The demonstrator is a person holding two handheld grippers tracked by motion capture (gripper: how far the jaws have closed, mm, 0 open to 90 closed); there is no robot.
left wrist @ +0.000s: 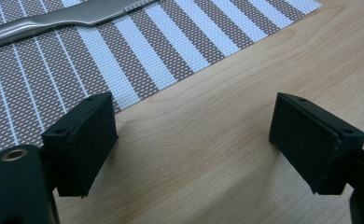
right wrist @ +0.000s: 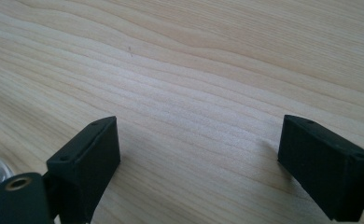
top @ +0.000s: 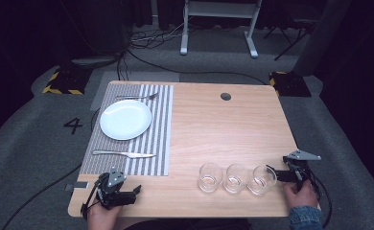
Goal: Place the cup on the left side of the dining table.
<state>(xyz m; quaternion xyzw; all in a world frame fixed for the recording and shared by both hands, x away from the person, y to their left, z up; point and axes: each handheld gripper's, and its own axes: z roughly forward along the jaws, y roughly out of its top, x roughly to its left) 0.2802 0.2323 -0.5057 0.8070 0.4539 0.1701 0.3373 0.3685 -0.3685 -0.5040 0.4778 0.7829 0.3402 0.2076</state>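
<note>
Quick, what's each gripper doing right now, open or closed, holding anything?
Left gripper: open, holding nothing, over bare table.
Right gripper: open, holding nothing, over bare table.

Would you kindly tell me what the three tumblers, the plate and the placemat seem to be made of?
The tumblers look like clear glass: the wood shows through them. The plate looks like glazed white ceramic, smooth and slightly glossy, though it might be plastic. The placemat appears to be a woven brown and white striped mesh, possibly vinyl.

Knife (left wrist: 63, 18) cropped by frame edge
</note>
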